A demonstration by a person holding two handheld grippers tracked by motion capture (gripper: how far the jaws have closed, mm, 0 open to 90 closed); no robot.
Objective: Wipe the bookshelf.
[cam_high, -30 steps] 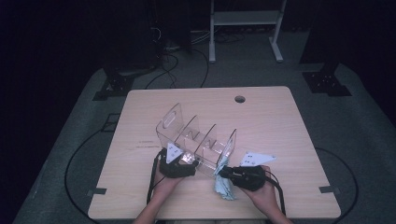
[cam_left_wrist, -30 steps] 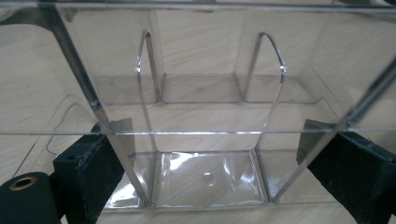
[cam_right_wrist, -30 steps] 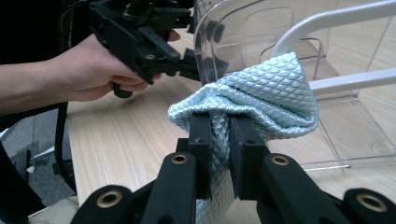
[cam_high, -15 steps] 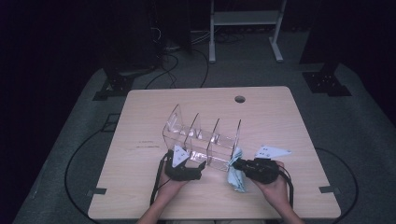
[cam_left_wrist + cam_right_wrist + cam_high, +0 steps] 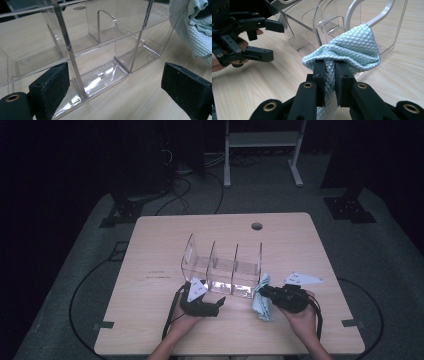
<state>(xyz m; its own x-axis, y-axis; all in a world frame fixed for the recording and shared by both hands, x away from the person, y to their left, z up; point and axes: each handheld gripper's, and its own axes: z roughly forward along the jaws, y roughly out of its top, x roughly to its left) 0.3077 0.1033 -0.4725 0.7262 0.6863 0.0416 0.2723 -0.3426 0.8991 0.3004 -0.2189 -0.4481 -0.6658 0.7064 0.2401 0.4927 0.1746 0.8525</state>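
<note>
Wooden table [image 5: 150, 330]: right gripper [image 5: 329, 68] pinching teal cloth [image 5: 352, 47]; left gripper [image 5: 115, 85] spread wide beside clear organizer [image 5: 100, 32]

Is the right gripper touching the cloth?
Touching. In the right gripper view, the right gripper has both black jaws closed on a fold of the light blue cloth, pads pressing it from either side.

We are looking down from high over the table [image 5: 150, 330]; both gripper cameras are sitting close, sharing the clear organizer [image 5: 222, 267] [image 5: 100, 45] [image 5: 324, 22].
</note>
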